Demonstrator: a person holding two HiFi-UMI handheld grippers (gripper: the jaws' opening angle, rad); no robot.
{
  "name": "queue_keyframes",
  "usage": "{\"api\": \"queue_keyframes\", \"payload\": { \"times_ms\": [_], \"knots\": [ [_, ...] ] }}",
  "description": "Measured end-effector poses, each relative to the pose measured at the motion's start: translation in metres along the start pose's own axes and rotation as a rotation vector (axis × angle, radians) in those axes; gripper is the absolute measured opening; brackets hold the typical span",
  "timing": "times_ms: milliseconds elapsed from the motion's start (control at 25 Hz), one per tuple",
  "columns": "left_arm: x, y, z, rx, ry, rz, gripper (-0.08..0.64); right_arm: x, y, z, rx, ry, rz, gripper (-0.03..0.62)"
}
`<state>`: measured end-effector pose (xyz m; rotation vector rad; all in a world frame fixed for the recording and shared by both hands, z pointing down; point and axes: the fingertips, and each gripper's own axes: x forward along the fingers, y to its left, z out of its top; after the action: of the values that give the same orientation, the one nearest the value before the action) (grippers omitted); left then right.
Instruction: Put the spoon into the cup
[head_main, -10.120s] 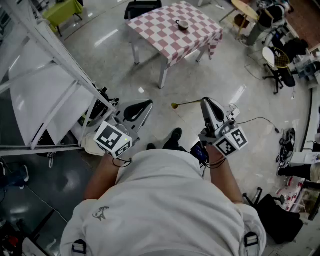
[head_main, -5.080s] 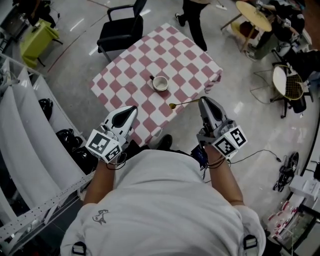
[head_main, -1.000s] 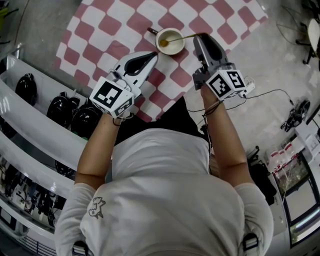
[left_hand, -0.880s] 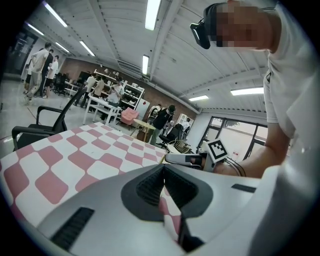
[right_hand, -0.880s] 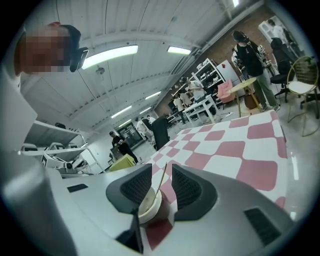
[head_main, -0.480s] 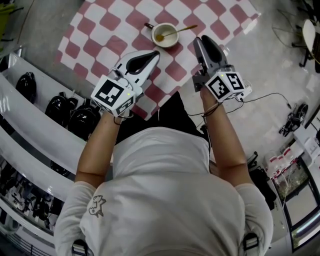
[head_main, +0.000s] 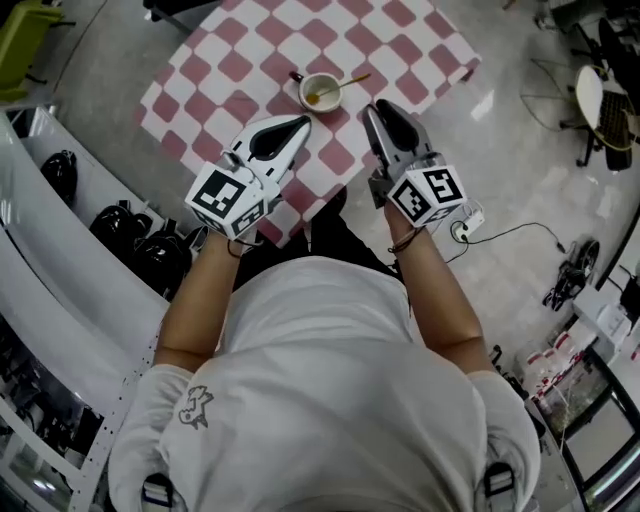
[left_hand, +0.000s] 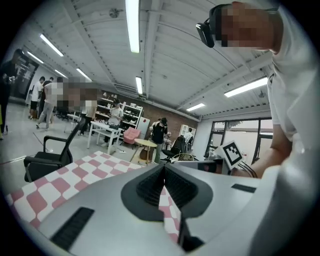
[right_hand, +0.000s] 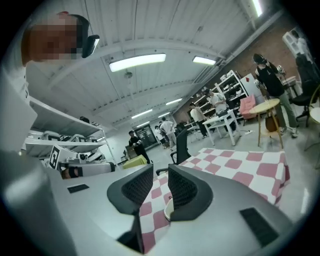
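A white cup (head_main: 320, 92) stands on the pink-and-white checked table (head_main: 240, 60). The gold spoon (head_main: 352, 78) rests in the cup, bowl down, its handle leaning out over the rim to the upper right. My right gripper (head_main: 371, 108) sits just right of the cup, near the table's edge, open by a narrow gap with nothing in it. In the right gripper view (right_hand: 160, 171) a sliver of the cup (right_hand: 167, 211) shows behind the right jaw. My left gripper (head_main: 302, 123) hovers just below the cup with its jaws shut and empty (left_hand: 164, 168).
White shelves with black helmets (head_main: 130, 225) run along the left. A cable and plug (head_main: 465, 228) lie on the floor to the right. A black chair (left_hand: 45, 156) stands beyond the table's far side, and several people are further off in the room.
A second ago my right gripper held the spoon over the cup. It has let the spoon go into the cup and drawn back. The left gripper stayed shut.
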<state>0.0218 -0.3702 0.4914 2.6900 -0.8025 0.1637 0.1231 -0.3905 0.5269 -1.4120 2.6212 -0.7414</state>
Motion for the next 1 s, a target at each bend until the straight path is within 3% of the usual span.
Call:
{"api": "queue_keyframes", "payload": {
  "times_ms": [280,560,1000],
  "knots": [
    [-0.028,-0.037,0.063,0.083,-0.103,0.052,0.014,-0.033,0.060,0.061,-0.102,-0.052,0.146,0.064],
    [-0.061,-0.066,0.100,0.156,-0.170,0.121,0.014,-0.057,0.112,0.102,-0.285,-0.095,0.250,0.037],
    [-0.099,-0.089,0.120,0.200,-0.163,0.169,0.014,-0.064,0.144,0.099,-0.274,-0.080,0.323,0.034]
  ]
}}
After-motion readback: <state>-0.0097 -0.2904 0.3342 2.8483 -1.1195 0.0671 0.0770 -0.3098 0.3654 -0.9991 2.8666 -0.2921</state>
